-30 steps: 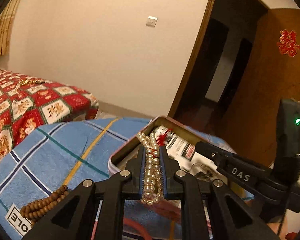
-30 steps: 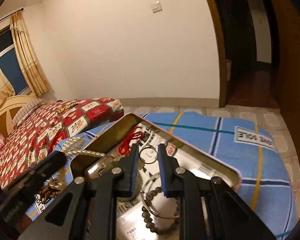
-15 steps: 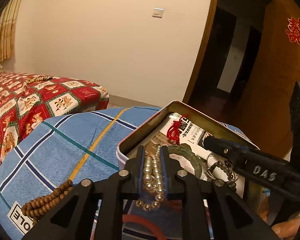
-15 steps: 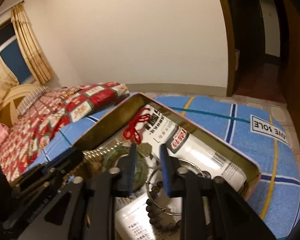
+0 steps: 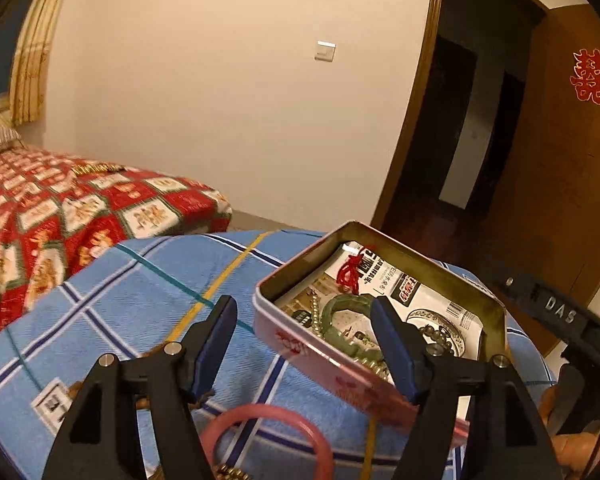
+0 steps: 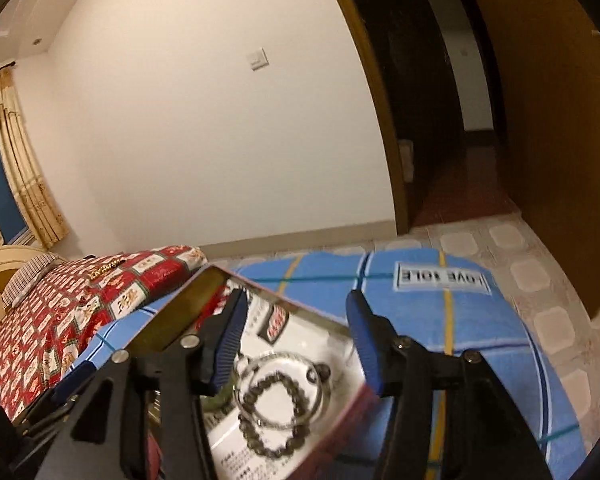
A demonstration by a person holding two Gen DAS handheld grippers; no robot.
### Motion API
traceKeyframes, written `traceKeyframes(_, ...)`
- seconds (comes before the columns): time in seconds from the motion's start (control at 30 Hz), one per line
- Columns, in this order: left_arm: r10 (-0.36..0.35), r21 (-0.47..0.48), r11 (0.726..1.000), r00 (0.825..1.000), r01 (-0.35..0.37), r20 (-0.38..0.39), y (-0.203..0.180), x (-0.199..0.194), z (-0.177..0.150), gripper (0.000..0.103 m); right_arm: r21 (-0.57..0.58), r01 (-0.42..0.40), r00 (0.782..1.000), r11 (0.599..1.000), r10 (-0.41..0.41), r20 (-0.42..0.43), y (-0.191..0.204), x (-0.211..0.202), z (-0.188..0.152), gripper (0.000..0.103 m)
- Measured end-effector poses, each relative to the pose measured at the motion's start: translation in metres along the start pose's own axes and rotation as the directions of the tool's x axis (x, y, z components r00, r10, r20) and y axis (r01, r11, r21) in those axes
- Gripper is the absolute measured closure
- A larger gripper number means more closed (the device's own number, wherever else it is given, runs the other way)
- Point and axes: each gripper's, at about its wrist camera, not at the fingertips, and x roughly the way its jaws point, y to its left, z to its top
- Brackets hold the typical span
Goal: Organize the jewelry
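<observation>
A blue checked cloth [image 5: 148, 292] covers the soft place where the things lie. It has dark blue, yellow and green lines, and a white label [image 6: 443, 278] with letters on it. A pink tin [image 5: 332, 354] sits on the cloth. A pink ring [image 5: 268, 436] lies on the cloth just in front of the tin. Some brown beads [image 5: 146, 402] lie on the cloth too, partly hidden. Beside the cloth is a red bed cover [image 5: 64, 216] with a small gold chain [image 5: 96, 168] on it.
</observation>
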Motion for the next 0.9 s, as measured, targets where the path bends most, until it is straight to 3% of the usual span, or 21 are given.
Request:
traceKeyframes(0.13, 0.033, 0.005, 0.999, 0.999, -0.033, 0.031, 0.001, -0.02, -0.008, 0.034, -0.014, 0.015, 1.0, 1.0, -0.015, -0.01, 0.004, -0.007, -0.01, 0.047)
traceKeyframes(0.27, 0.045, -0.013, 0.999, 0.998, -0.045, 0.042, 0.005, -0.038, -0.019, 0.034, -0.051, 0.036, 0.999, 0.998, -0.035, 0.012, 0.012, -0.021, -0.022, 0.032)
traceKeyframes(0.57, 0.072, -0.009, 0.997, 0.997, -0.072, 0.028, 0.007, -0.066, -0.041, 0.034, -0.072, 0.009, 0.999, 0.997, -0.012, -0.05, 0.027, -0.038, -0.053, 0.032)
traceKeyframes(0.9, 0.082, -0.065, 0.995, 0.996, -0.081, 0.022, 0.024, -0.087, -0.054, 0.034, -0.099, 0.01, 0.998, 0.995, -0.016, -0.058, 0.04, -0.049, -0.068, 0.032)
